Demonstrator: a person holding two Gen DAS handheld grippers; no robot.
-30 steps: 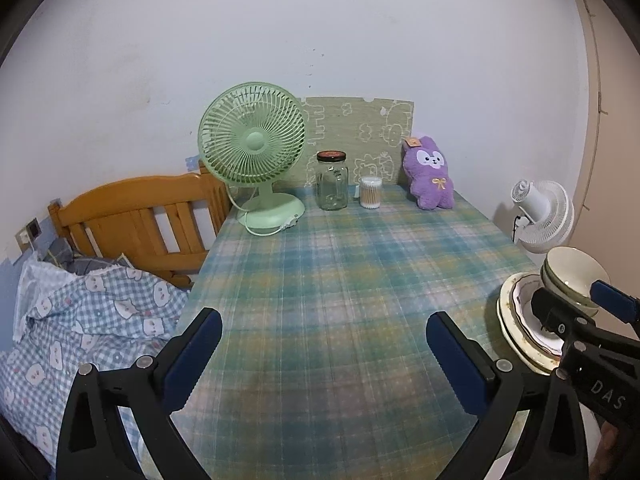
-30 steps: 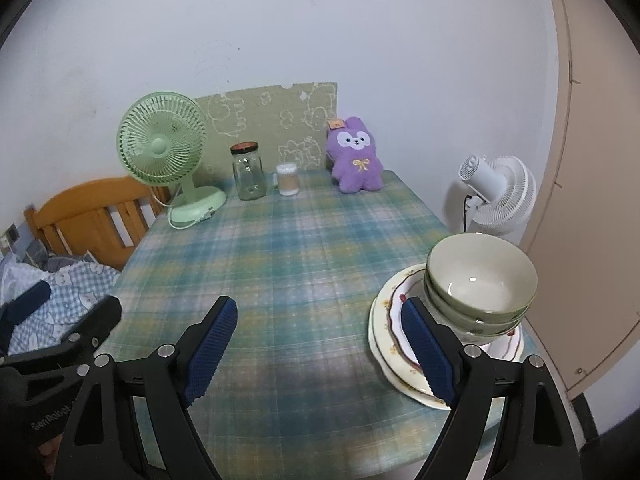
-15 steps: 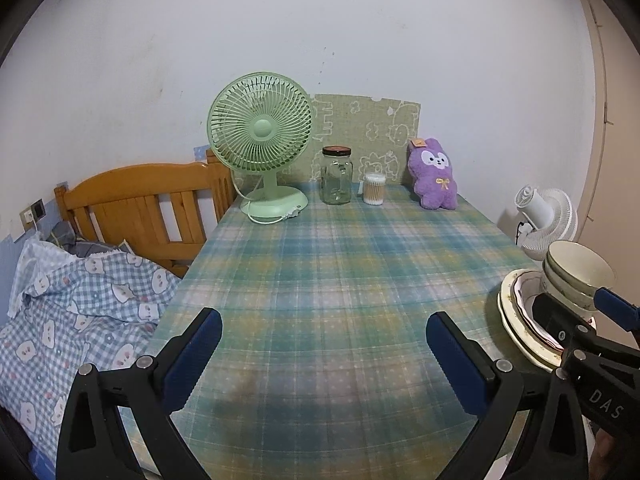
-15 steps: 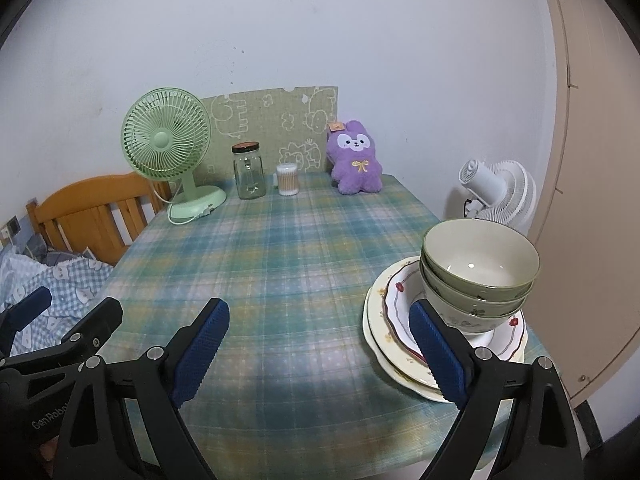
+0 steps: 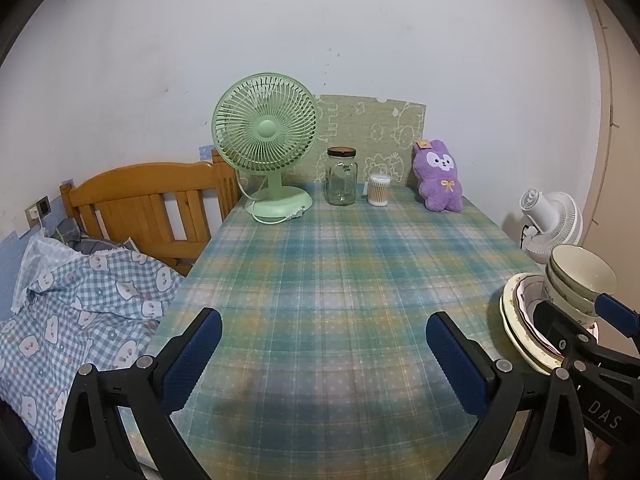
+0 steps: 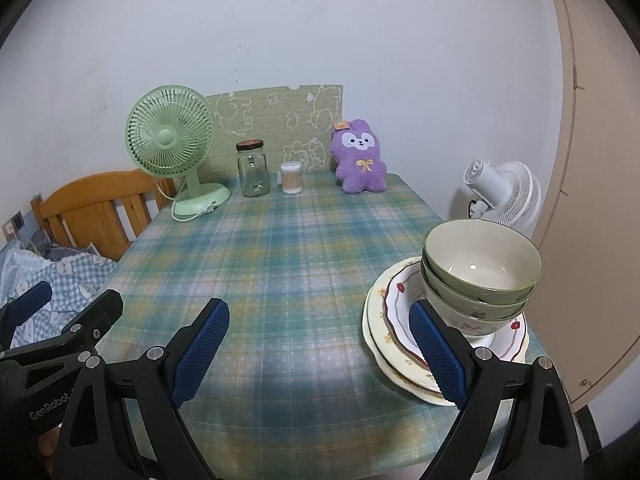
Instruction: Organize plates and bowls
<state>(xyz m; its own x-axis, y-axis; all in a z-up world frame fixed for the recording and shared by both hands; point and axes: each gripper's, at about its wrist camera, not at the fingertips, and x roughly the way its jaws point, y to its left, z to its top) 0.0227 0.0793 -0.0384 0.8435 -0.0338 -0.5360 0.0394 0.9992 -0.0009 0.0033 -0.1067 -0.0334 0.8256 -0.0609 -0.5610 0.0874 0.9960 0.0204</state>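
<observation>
A stack of green bowls (image 6: 480,276) sits on a stack of floral plates (image 6: 394,332) at the table's near right corner; it also shows in the left wrist view (image 5: 576,280). My right gripper (image 6: 320,348) is open and empty, its right finger just in front of the plates' near left rim. My left gripper (image 5: 320,354) is open and empty above the table's near middle, left of the stack. The right gripper's body partly hides the plates (image 5: 520,320) in the left wrist view.
The table has a plaid cloth (image 6: 280,260). At its far end stand a green fan (image 6: 172,148), a glass jar (image 6: 252,168), a cotton swab tub (image 6: 291,177) and a purple plush toy (image 6: 360,158). A white fan (image 6: 504,192) is beyond the right edge, a wooden bed with bedding (image 5: 80,292) on the left.
Both grippers have drawn back and tilted up a little, so the far objects sit lower in view. The right gripper has shifted closer to the plate stack. Both stay open.
</observation>
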